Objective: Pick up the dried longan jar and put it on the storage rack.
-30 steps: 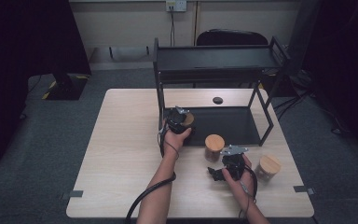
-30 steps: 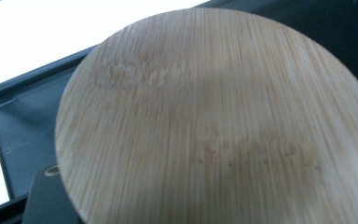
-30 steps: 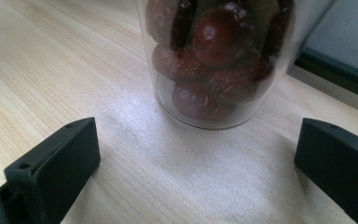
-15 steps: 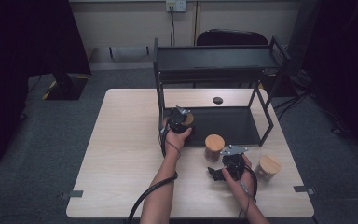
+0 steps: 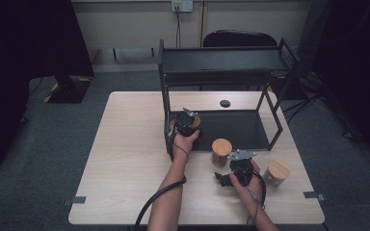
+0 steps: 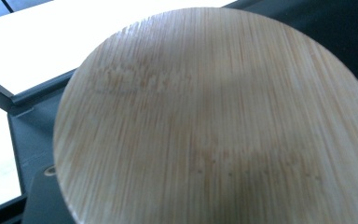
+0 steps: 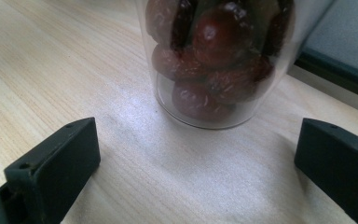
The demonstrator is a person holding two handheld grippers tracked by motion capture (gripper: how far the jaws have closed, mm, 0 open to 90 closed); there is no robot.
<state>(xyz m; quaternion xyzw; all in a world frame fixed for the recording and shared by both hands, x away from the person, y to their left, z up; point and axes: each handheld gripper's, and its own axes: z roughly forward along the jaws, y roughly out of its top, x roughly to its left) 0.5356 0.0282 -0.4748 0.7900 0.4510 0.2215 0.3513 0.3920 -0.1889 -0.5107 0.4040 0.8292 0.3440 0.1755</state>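
Three bamboo-lidded jars counted, no readable labels or writing on any. First jar [image 5: 194,121] on the lower shelf of the black rack [image 5: 231,62], at its front left corner, clamped in the left gripper [image 5: 185,122]; lid [image 6: 214,116] close under that camera. Second jar [image 5: 221,152] on the table [image 5: 125,159], dark round fruit inside, just ahead of the right gripper [image 5: 224,178], jaws spread wide, holding nothing. Third jar [image 5: 276,172] just beside that hand. One small black disc [image 5: 225,103] behind the rack.
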